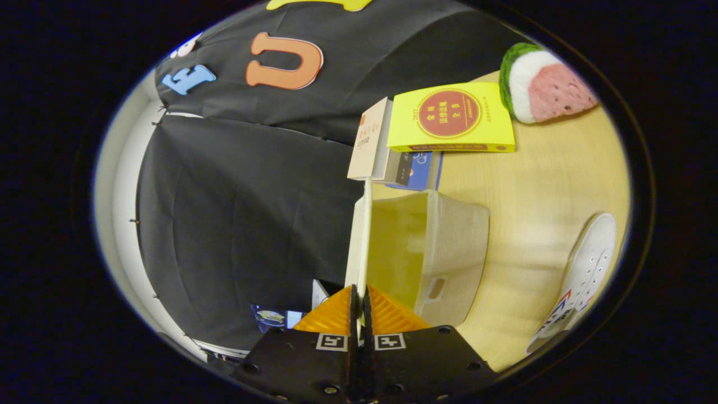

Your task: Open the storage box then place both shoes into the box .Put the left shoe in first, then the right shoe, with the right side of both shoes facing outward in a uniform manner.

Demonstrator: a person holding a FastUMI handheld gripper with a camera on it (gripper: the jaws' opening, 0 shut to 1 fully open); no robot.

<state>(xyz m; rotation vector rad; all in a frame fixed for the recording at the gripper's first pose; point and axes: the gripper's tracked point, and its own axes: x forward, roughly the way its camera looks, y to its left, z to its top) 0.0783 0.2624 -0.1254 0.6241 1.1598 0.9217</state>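
Storage box (pixel 443 252) sat mid-frame on the surface (pixel 538 185), its lid (pixel 359 235) raised edge-on, running straight ahead from the hand-held gripper (pixel 359 306), whose fingers pinched the lid's near edge. Shoe (pixel 583 275) lay lower right.

Gripper camera, apparently rolled sideways, close behind storage box (pixel 426 252)

Gripper (pixel 359 306) at bottom centre had both fingers pinched tight on the thin lid (pixel 359 235) of the storage box (pixel 449 252), lid raised edge-on, box open at centre of frame on the wooden table (pixel 538 179). Just beyond the box, upper centre, stood a stack of books (pixel 392 157) with a yellow book (pixel 451 118) on it, a watermelon-slice plush (pixel 547 84) at upper right. White shoe (pixel 583 275) lay at lower right, apart from the box.
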